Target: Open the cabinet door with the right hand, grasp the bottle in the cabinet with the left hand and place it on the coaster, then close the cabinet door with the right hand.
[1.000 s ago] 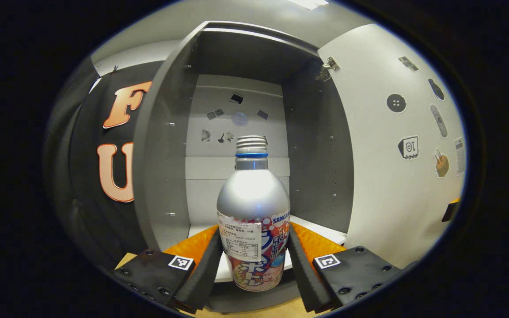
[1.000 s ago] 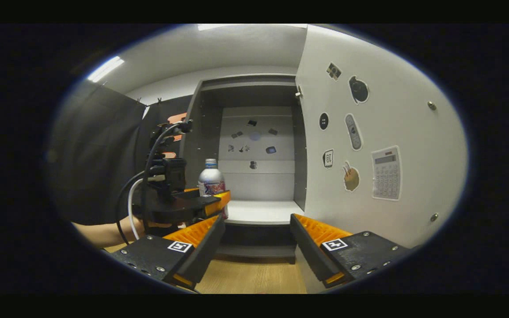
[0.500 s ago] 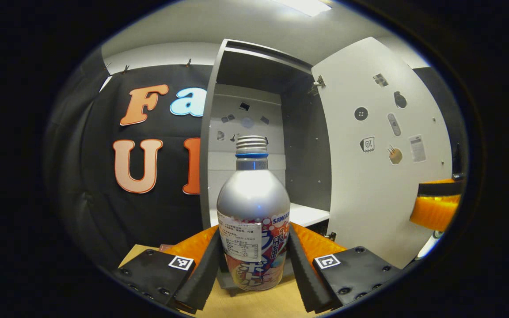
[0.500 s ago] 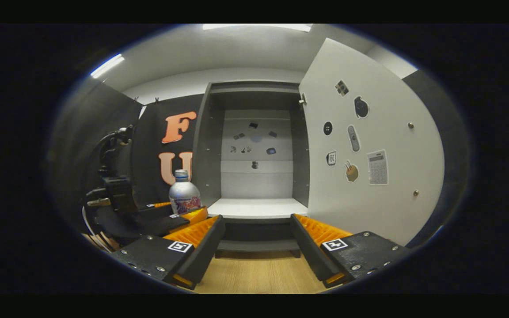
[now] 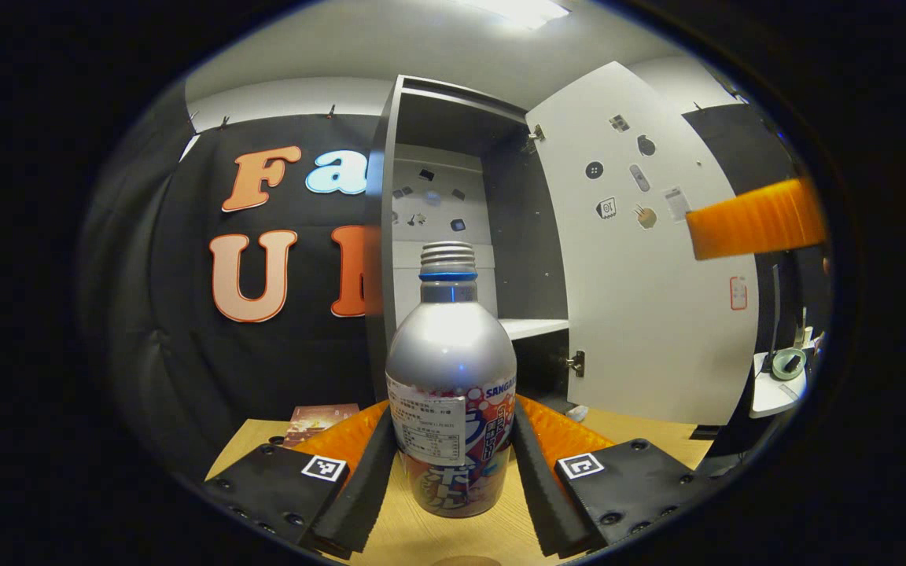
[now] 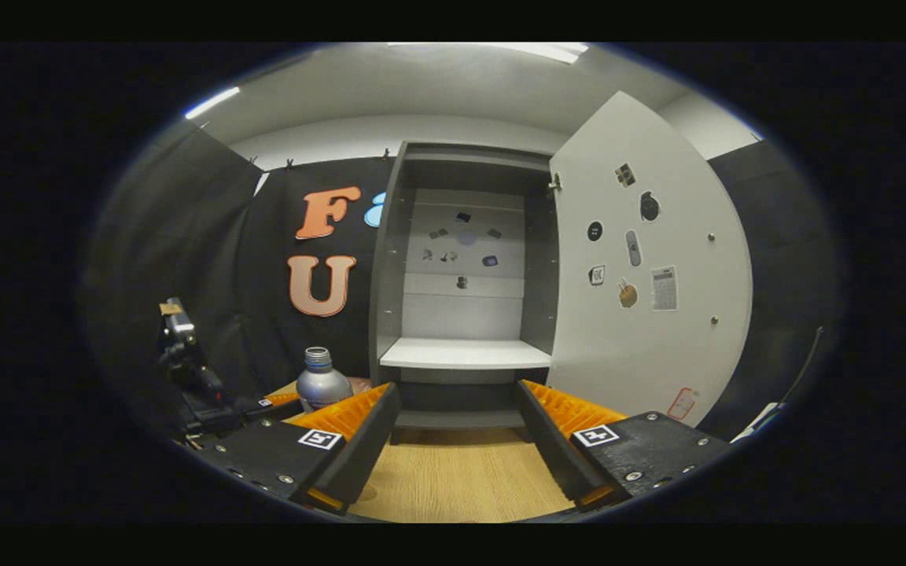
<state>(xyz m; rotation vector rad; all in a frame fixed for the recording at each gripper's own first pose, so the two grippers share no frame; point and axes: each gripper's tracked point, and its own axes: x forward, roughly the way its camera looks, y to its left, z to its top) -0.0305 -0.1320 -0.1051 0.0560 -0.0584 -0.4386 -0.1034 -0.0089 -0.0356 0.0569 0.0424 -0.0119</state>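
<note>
A silver bottle (image 5: 451,377) with a colourful label stands upright between the fingers of my left gripper (image 5: 451,428), which is shut on its lower body. It is outside the grey cabinet (image 5: 437,236), over the wooden table; I cannot tell whether it touches the top. A flat brownish square piece (image 5: 319,417) lies on the table to its left. In the right gripper view the bottle (image 6: 319,383) sits left of the cabinet (image 6: 461,314). The white door (image 6: 650,291) is swung wide open. My right gripper (image 6: 457,393) is open, facing the bare shelf (image 6: 465,354).
The wooden table (image 6: 453,479) runs in front of the cabinet. Stickers dot the door's inner face (image 5: 642,259). One finger of the right gripper (image 5: 756,218) reaches in at upper right of the left gripper view. A small side stand with objects (image 5: 775,385) is far right.
My left gripper has carried the bottle out of the cabinet, leftward and down over the table. The right gripper has backed away from the cabinet. The door stays open.
</note>
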